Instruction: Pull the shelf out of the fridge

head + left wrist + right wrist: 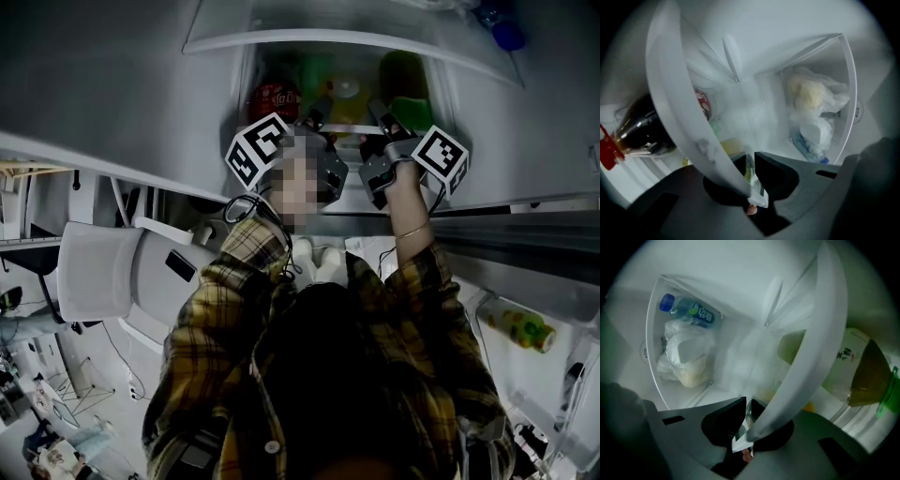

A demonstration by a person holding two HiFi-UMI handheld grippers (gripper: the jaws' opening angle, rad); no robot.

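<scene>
The fridge shelf [352, 129] shows as a thin white front edge between my two grippers, deep in the open fridge. My left gripper [314, 117] holds the left part of that edge and my right gripper [382, 117] the right part. In the left gripper view the white shelf trim [679, 112] runs down into the left gripper [752, 164], whose jaws are shut on it. In the right gripper view the same trim [815, 352] enters the right gripper [747, 420], also clamped. A glass pane lies behind the trim.
On the shelf lie a dark cola bottle [640, 131] at the left and a green tea bottle [858, 376] at the right. Beyond it sit a white plastic bag [811, 96] and a blue-capped water bottle [689, 310]. A door bin holds a bottle [516, 325]. A white chair [103, 267] stands behind, at the left.
</scene>
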